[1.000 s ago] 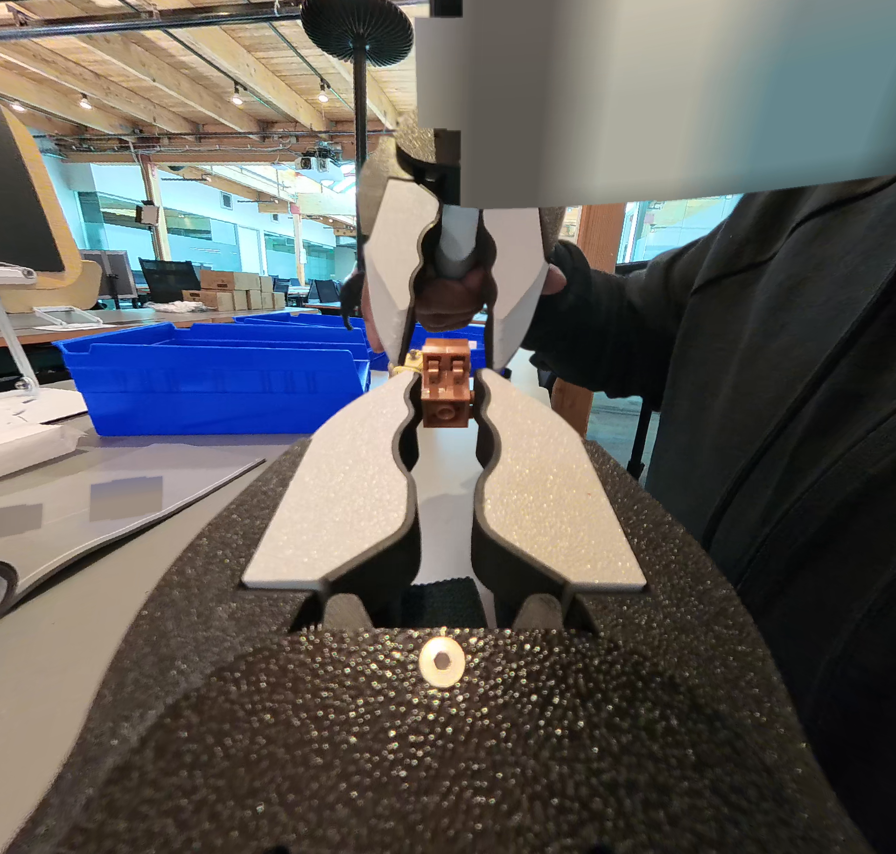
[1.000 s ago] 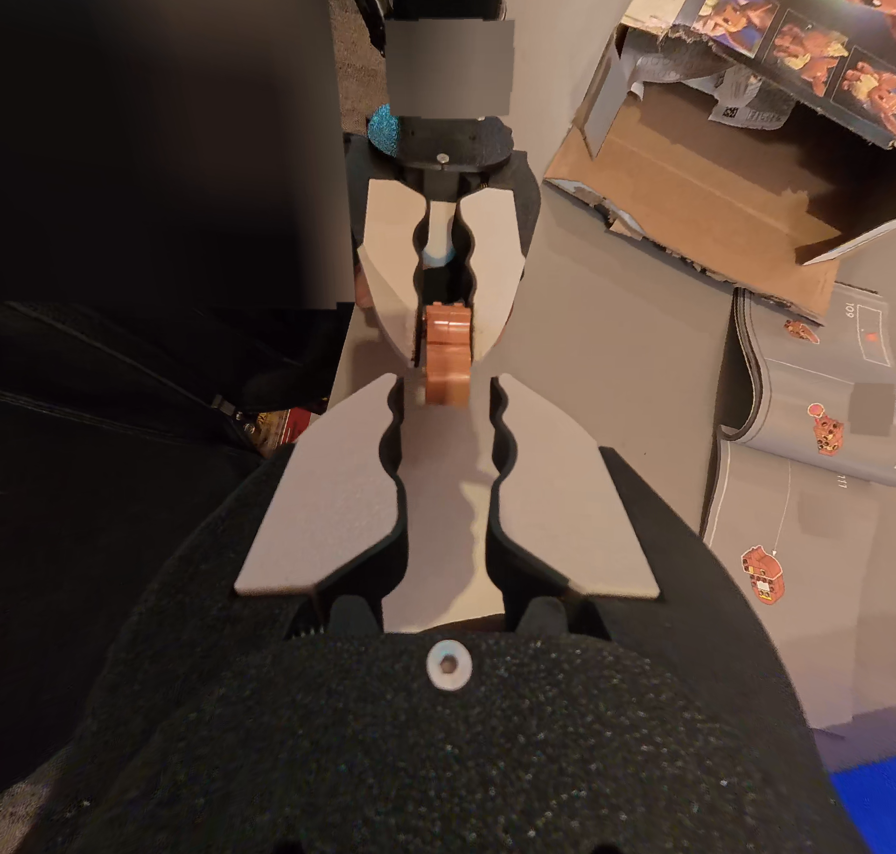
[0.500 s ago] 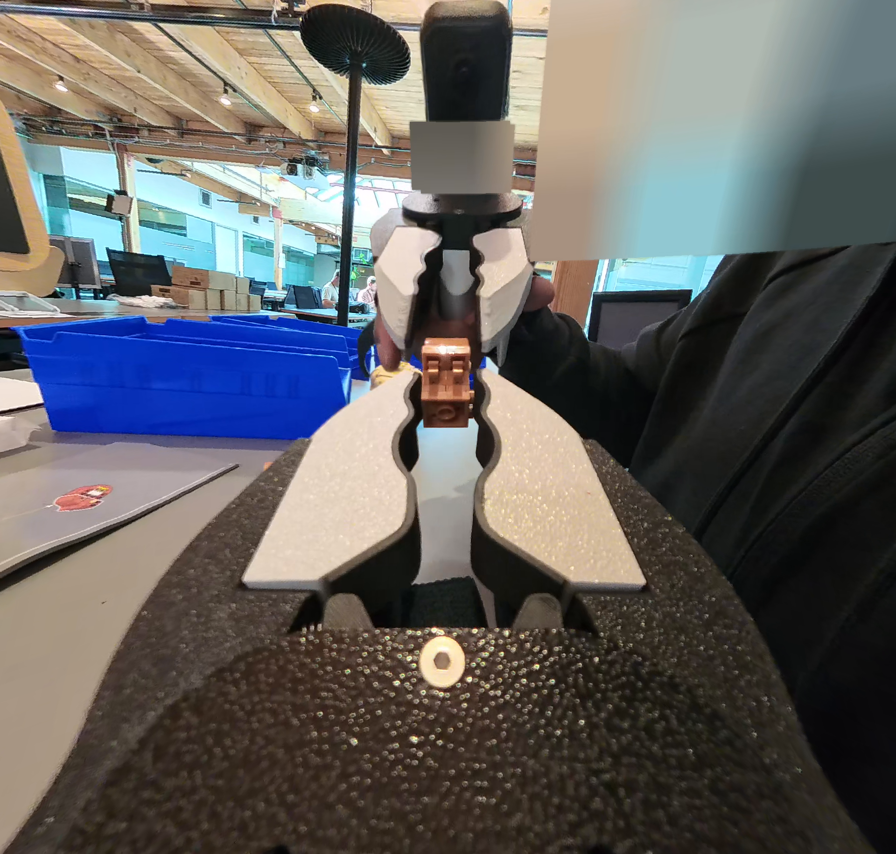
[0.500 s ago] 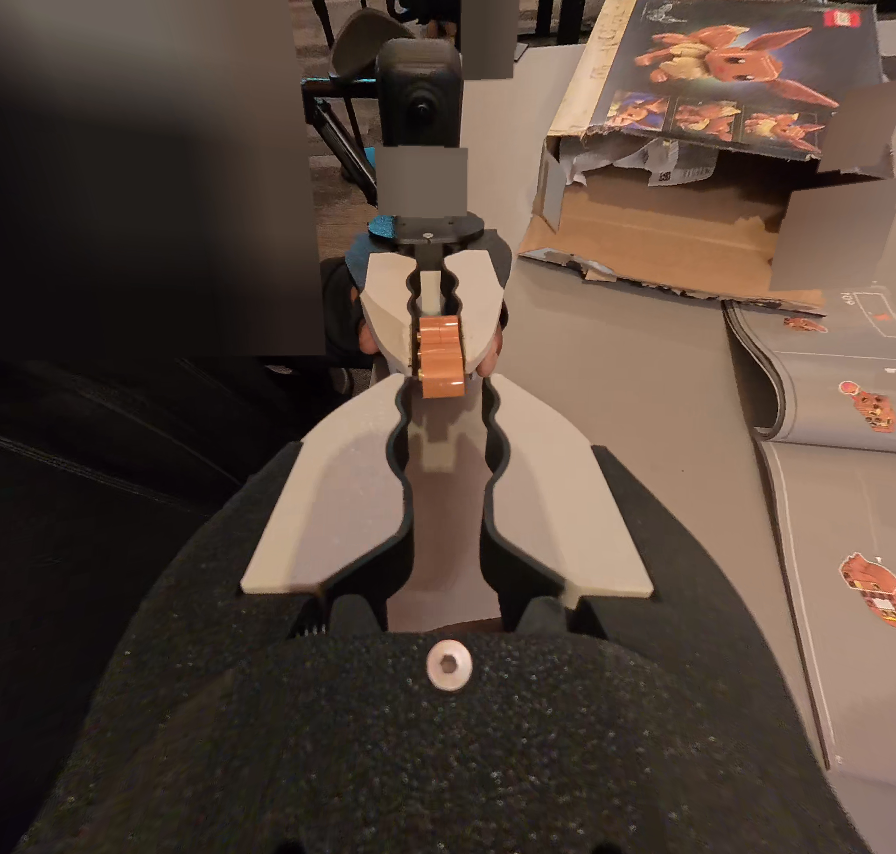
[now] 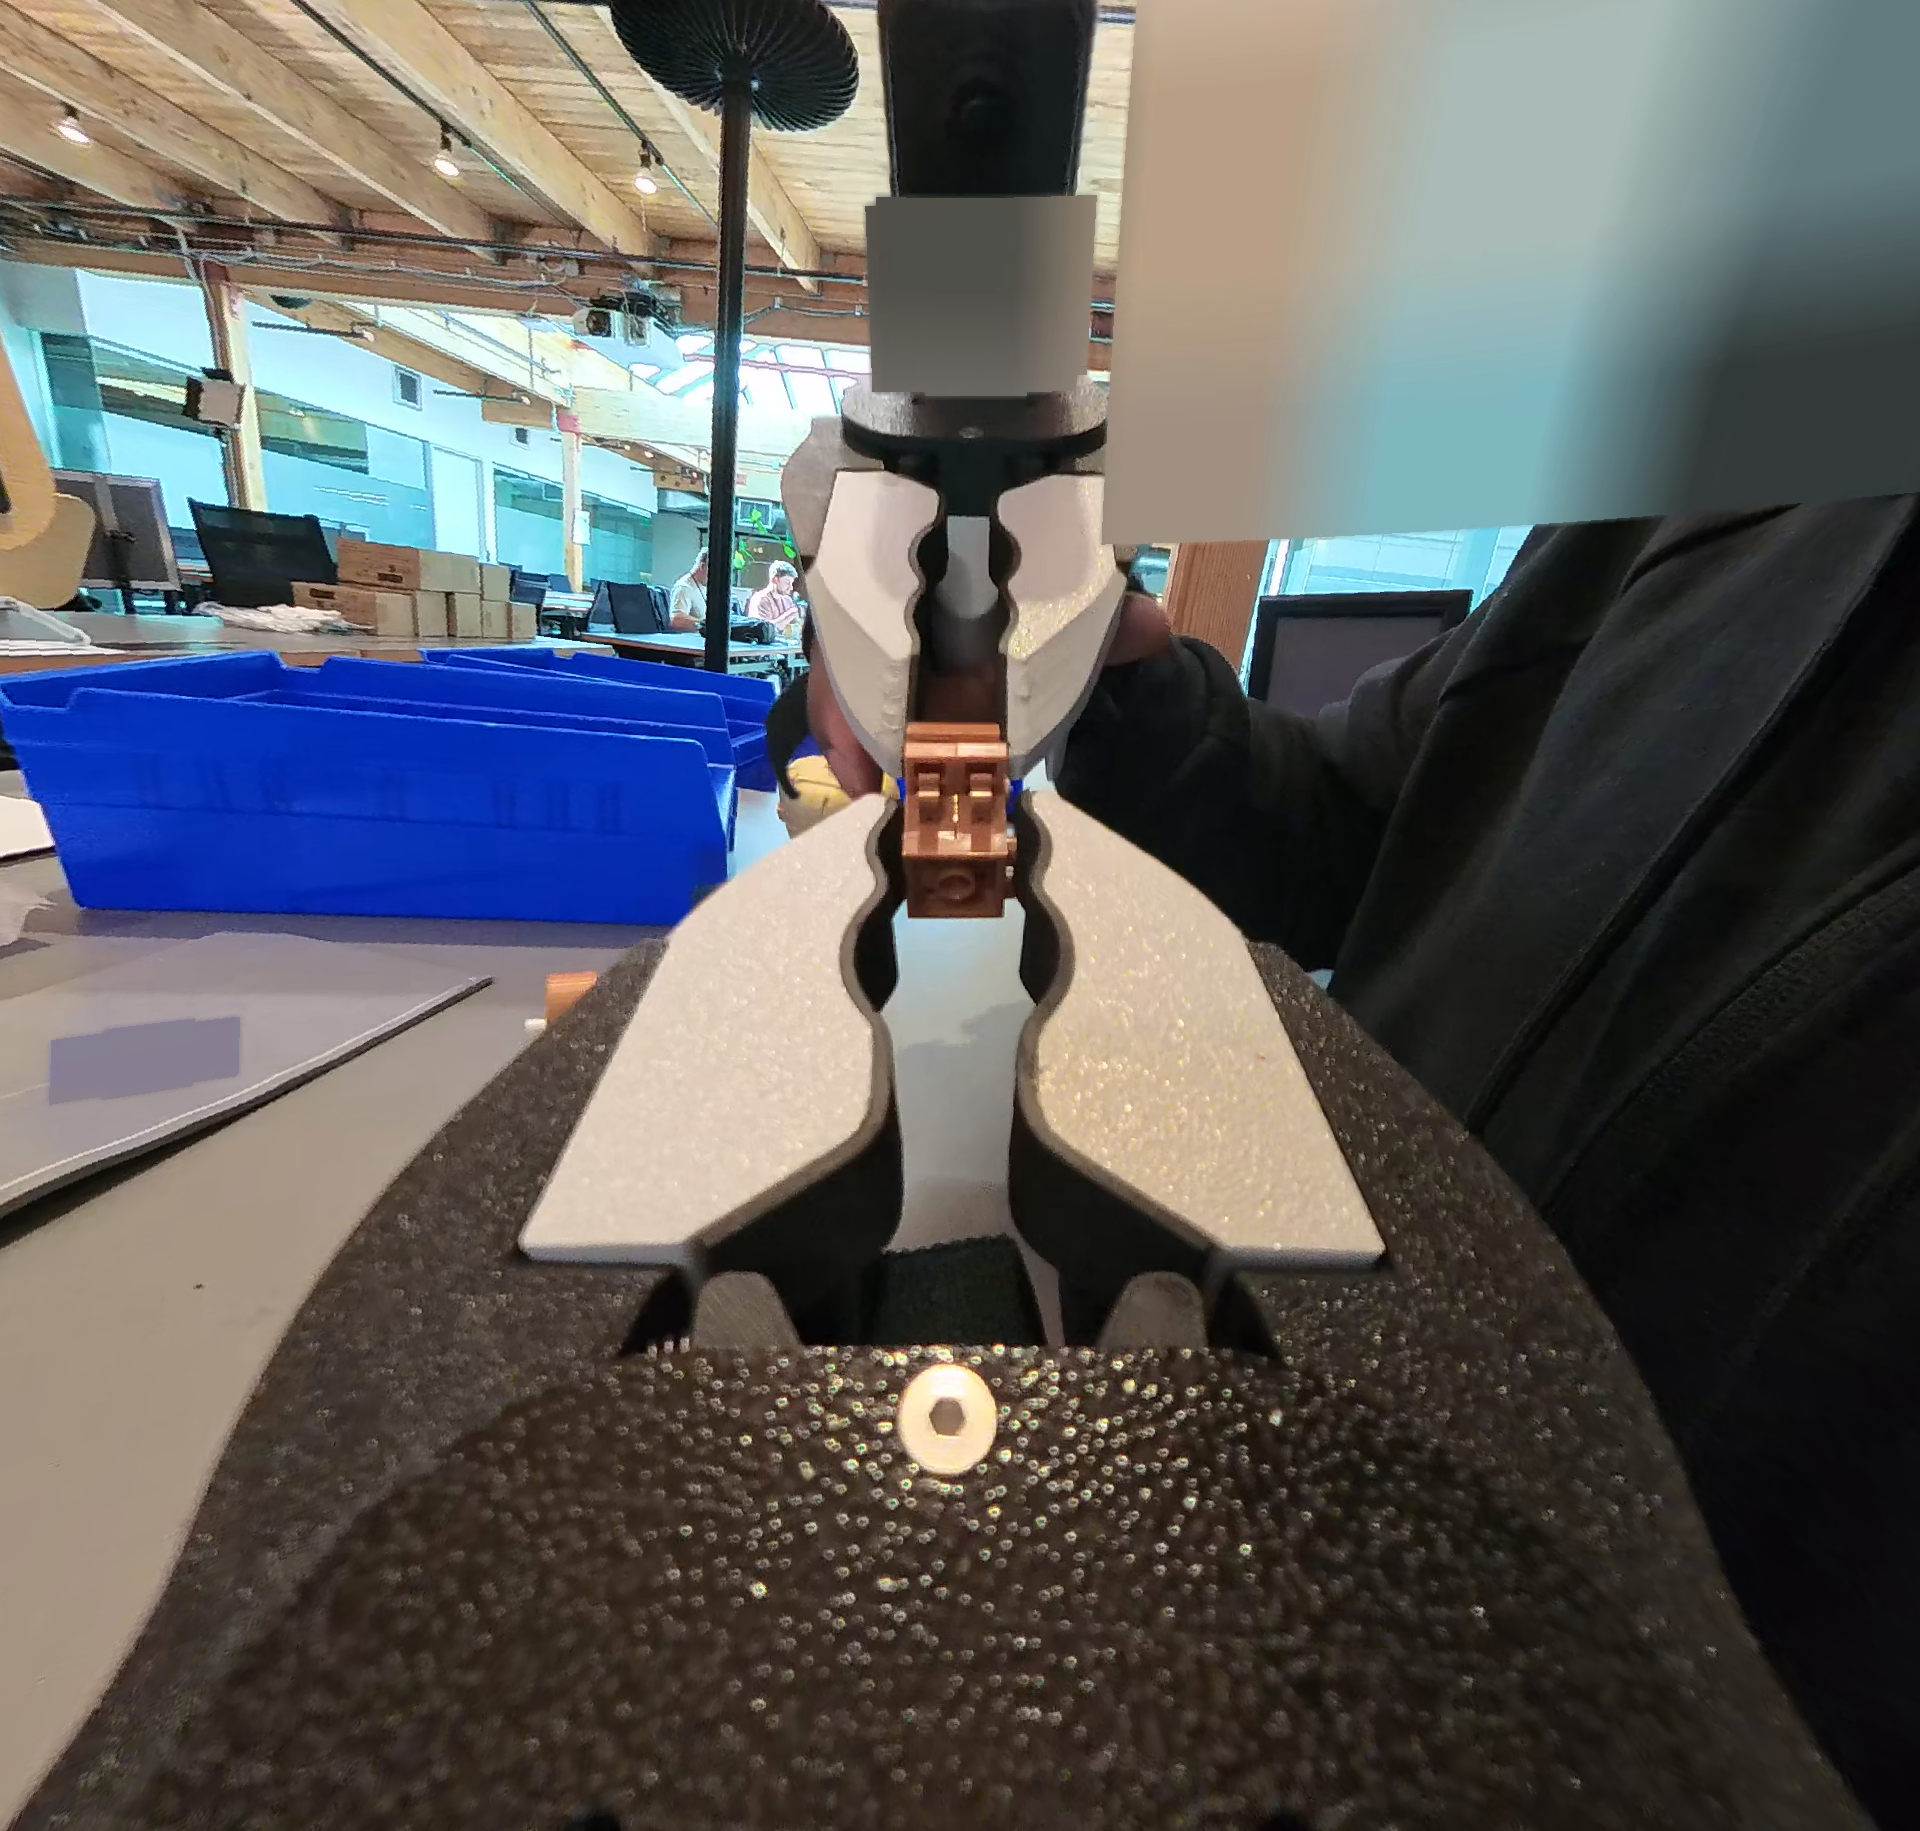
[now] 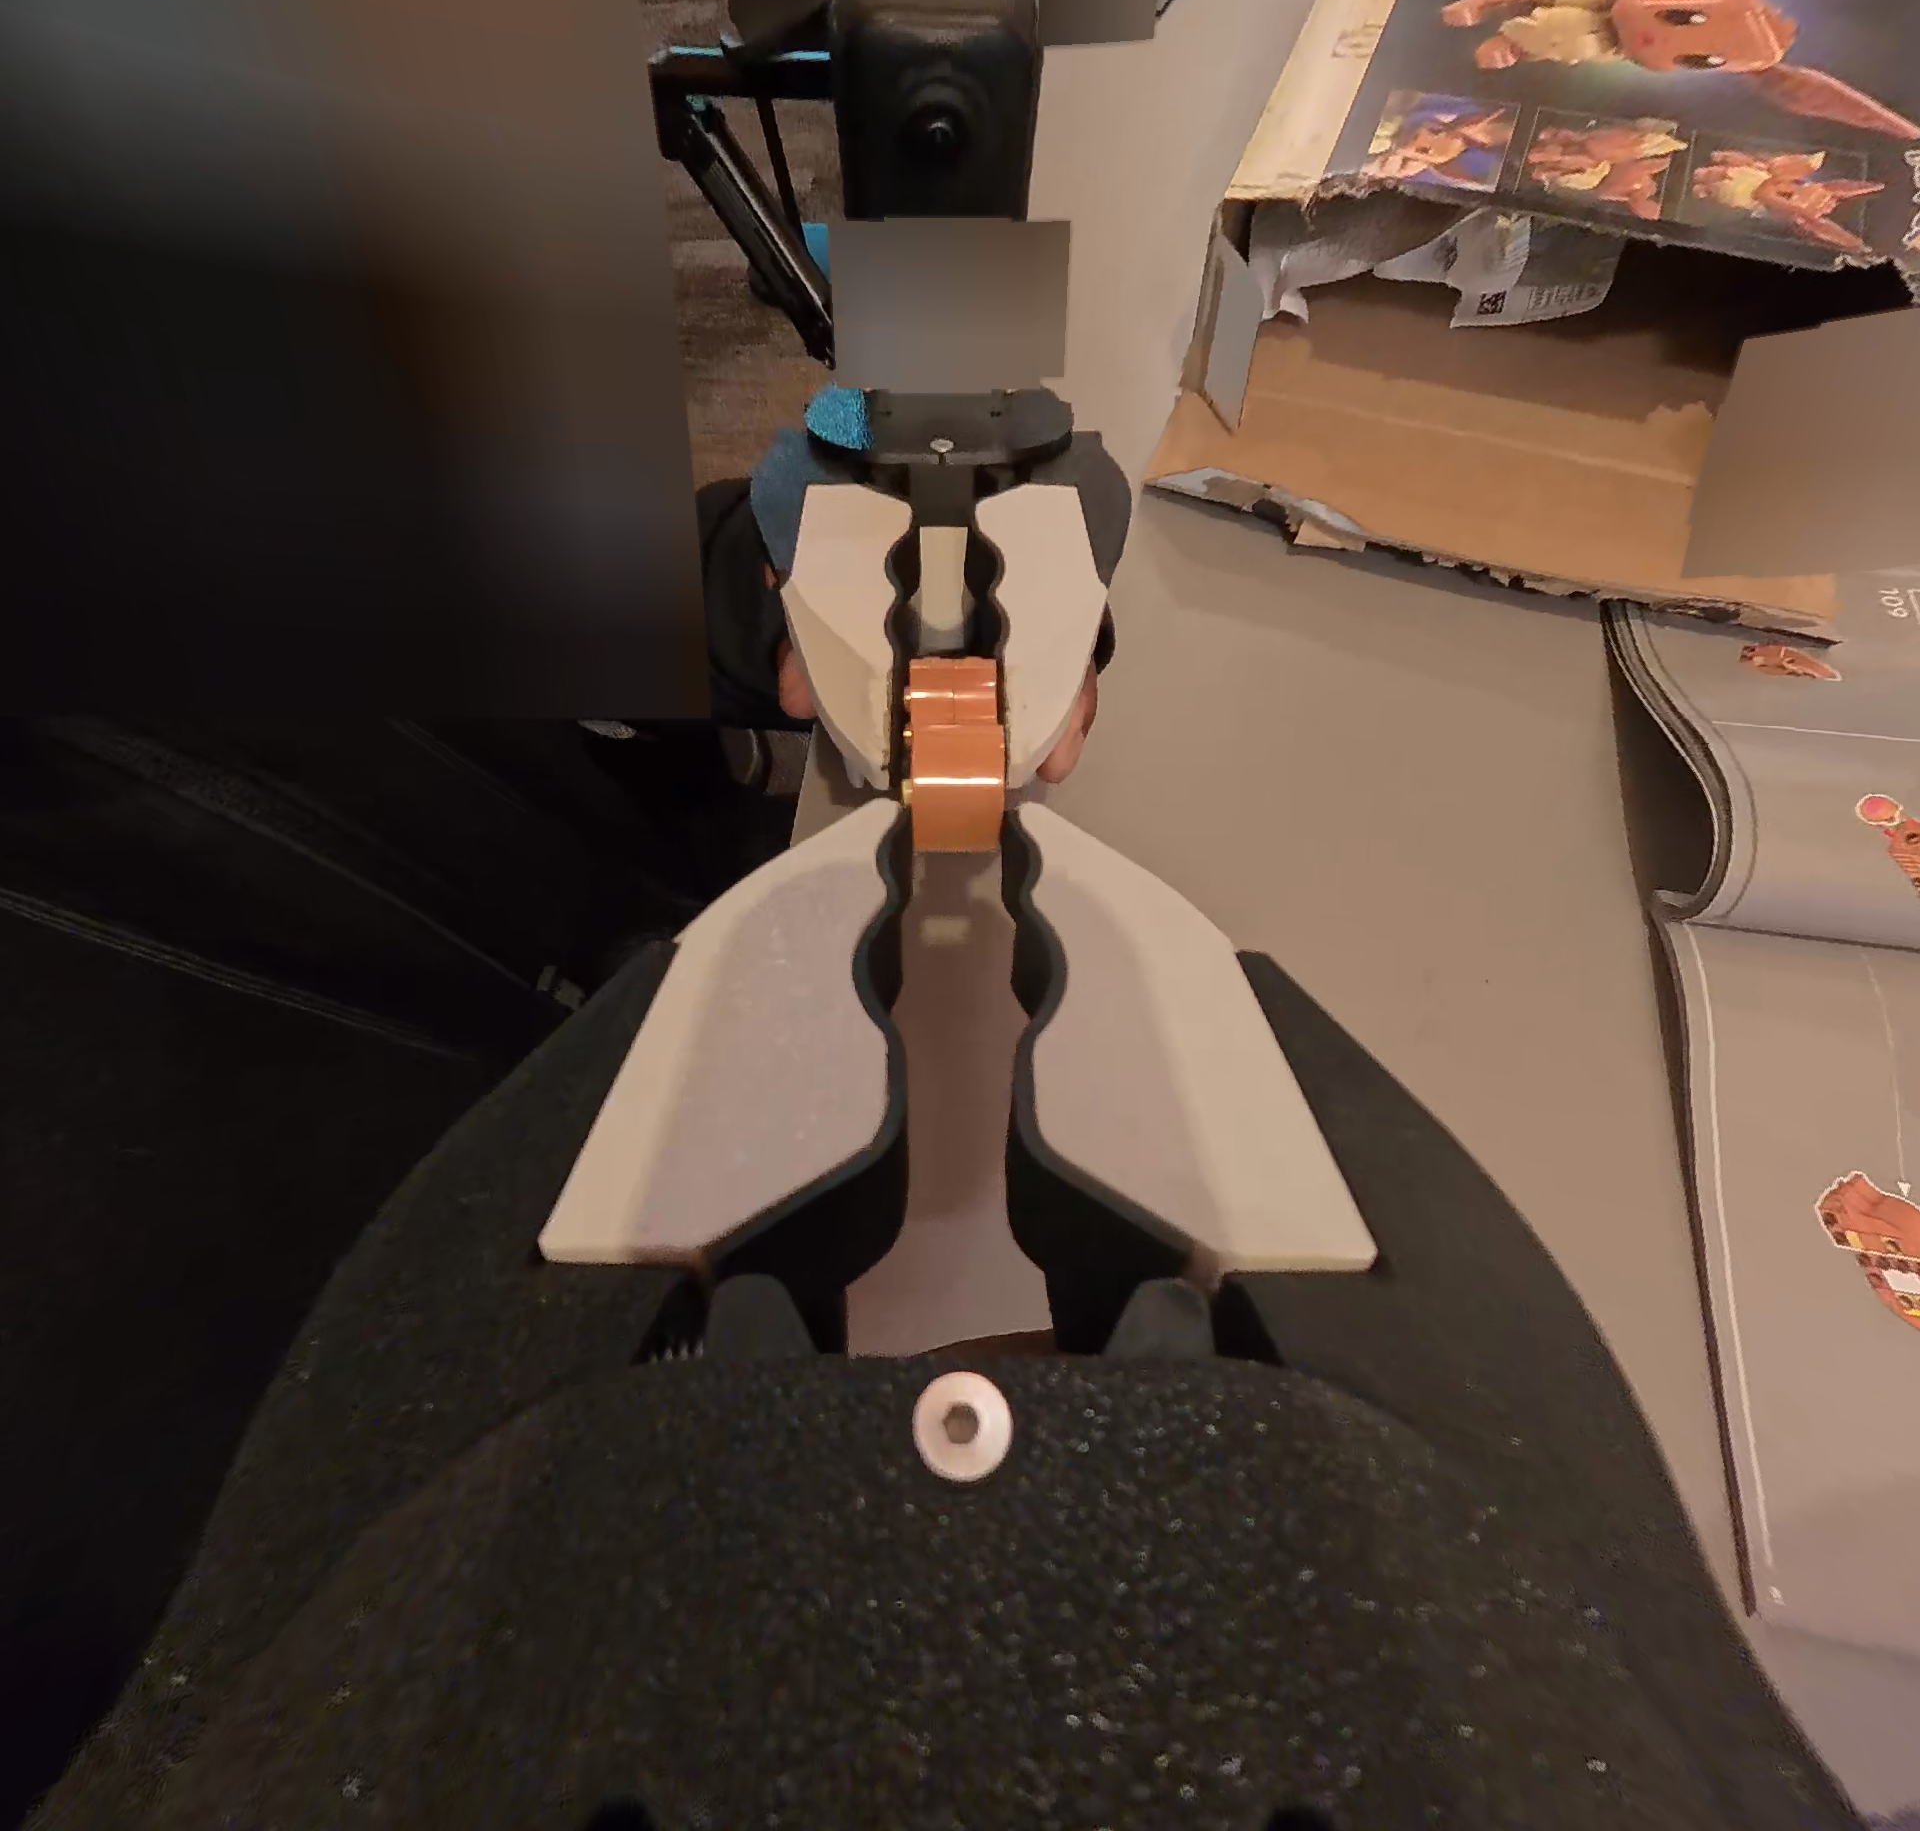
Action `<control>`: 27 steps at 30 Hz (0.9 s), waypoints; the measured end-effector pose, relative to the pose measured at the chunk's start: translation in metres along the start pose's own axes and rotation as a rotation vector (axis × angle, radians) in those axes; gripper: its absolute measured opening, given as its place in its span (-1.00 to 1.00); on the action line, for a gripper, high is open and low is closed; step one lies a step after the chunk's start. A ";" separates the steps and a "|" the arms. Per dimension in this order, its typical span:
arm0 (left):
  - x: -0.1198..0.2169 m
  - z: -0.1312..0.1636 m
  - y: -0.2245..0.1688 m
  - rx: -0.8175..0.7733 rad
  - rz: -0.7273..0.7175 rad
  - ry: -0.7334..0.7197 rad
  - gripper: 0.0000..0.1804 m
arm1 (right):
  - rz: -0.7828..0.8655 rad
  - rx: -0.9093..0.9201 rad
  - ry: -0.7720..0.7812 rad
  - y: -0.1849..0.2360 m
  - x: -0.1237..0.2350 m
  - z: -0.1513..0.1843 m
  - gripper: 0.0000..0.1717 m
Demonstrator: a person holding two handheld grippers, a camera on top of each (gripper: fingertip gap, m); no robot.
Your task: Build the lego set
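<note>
Two claws: both are meeting tip to tip above the counter (image 6: 1351,846), pinching one brown brick assembly (image 5: 954,831) between them, each narrowed to the width of the piece.
Left claw (image 5: 954,846): it is pointing forward and level, its white fingers (image 5: 769,1002) pressing on the sides of the lower block of the assembly; in the right wrist view this same claw is facing the camera and gripping the far end.
Right claw (image 6: 954,825): it is pointing forward and slightly down, its fingers (image 6: 1132,1012) closing on the rounded near end of the assembly, pads touching both sides; a bare hand is wrapping around its body in the left wrist view.
Brick assembly: it is hanging in the air between the two claws, clear of the counter, held at both ends.
Left surroundings: blue bins (image 5: 364,794) are standing on the counter well beyond the left claw, their contents hidden by their walls; a grey booklet (image 5: 208,1054) is lying flat in front of them, and a small brown piece (image 5: 569,992) is sitting just beside the left claw's body.
Right surroundings: a torn cardboard box (image 6: 1455,431) is lying open with paper scraps inside, and an open instruction booklet (image 6: 1787,1054) is lying beside it; neither is blocking the claws.
Person: a dark sleeve (image 5: 1558,846) is filling the right side of the left wrist view.
</note>
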State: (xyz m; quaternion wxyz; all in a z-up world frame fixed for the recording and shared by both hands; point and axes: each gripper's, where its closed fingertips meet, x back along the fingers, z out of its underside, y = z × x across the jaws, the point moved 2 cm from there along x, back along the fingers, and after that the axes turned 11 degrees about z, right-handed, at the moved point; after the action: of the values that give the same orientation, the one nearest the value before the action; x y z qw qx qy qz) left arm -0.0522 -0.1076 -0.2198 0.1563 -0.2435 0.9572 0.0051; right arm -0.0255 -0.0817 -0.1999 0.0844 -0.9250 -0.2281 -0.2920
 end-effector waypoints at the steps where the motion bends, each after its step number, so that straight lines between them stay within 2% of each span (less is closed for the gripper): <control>1: 0.000 0.000 0.000 0.000 0.003 0.004 -0.79 | -0.001 0.006 0.009 0.000 0.000 0.000 -0.82; 27: -0.007 0.014 -0.001 -0.013 -0.001 0.125 -0.79 | -0.032 0.156 0.287 0.002 0.000 0.019 -0.82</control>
State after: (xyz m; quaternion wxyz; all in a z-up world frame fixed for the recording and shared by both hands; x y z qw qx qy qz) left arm -0.0415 -0.1043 -0.2312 0.0943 -0.2451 0.9649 -0.0038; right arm -0.0149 -0.0779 -0.2151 0.1830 -0.8607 -0.2503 -0.4038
